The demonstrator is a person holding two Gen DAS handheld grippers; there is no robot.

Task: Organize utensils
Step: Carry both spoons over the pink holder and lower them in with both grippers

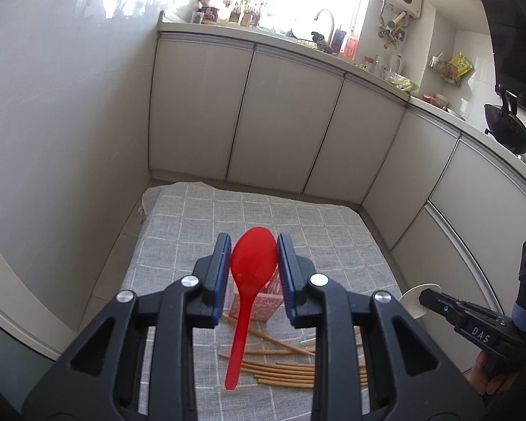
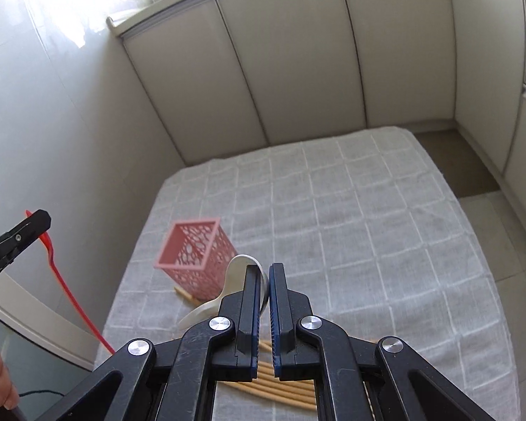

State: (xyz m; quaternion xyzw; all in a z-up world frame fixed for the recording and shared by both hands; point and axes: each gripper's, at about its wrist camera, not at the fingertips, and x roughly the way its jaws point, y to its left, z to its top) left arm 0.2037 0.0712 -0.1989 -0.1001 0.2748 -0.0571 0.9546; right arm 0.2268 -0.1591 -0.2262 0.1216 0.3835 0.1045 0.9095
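Left hand-held gripper clamps a red spoon by its bowl, above the pink basket. Right hand-held gripper pinches a white spoon over chopsticks on the worktop.

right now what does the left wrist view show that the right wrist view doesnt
Only the left wrist view: the red spoon's bowl clamped in the left gripper, plus the faucet and black wok.

Only the right wrist view: the pink holder's open top, and the right gripper pinching the white spoon.

Both: the checked cloth, chopsticks, both spoons and the holder.
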